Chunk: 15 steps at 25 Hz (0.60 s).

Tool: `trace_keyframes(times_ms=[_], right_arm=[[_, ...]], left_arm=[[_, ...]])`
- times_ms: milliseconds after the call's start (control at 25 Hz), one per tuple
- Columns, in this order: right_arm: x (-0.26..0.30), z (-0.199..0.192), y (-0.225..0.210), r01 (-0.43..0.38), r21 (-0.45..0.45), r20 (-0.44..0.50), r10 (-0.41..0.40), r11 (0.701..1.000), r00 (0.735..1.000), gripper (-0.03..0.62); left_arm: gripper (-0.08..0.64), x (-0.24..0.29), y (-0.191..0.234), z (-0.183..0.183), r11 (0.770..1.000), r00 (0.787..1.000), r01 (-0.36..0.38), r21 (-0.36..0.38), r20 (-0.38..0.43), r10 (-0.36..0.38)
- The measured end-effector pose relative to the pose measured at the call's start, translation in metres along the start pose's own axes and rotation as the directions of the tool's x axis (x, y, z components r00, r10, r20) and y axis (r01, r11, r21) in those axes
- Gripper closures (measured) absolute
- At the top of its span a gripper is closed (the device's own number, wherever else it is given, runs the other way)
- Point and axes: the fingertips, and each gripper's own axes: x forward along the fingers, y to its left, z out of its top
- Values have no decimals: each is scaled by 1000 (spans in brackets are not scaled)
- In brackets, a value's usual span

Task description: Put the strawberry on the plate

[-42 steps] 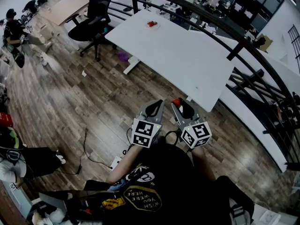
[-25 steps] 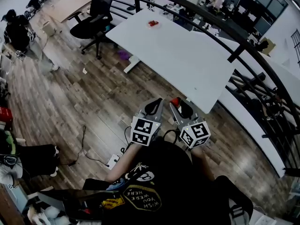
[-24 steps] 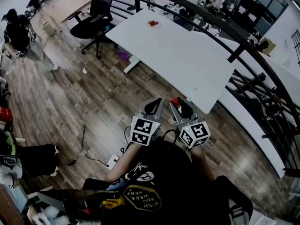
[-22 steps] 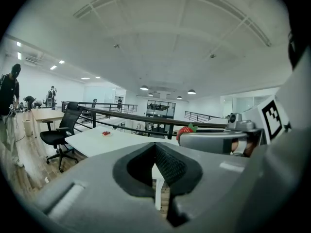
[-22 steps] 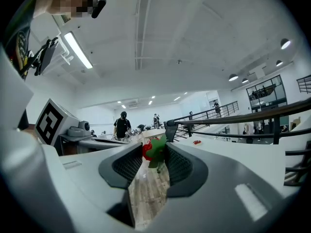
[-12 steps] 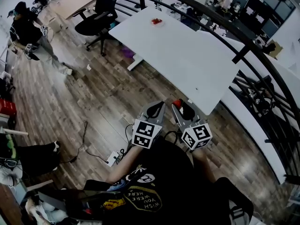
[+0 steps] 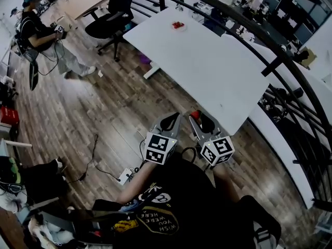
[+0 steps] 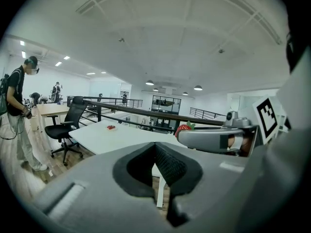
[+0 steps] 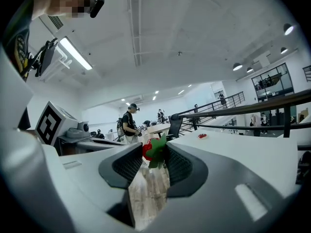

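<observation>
One strawberry [image 9: 148,149] is pinched at the tips of the right gripper [image 7: 197,118], leaves poking out. The plate [image 7: 178,26] is way off at 12 o'clock, across the white table [image 7: 218,71]. Left gripper [image 7: 171,119] is closed, empty. Both are held side by side, nearly level. Table edge looks closer than a second ago.

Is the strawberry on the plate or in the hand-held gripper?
In the right hand-held gripper: the strawberry is pinched between its pads. The plate sits far off on the white table.
</observation>
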Motion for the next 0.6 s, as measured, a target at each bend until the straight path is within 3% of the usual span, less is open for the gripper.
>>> trace_keyframes(times_ms=[600], right_arm=[[103,30,4,-17,-49,-13,16,999,1000,445]], left_arm=[[560,31,87,39,1000,998,24,-16,55,-23]])
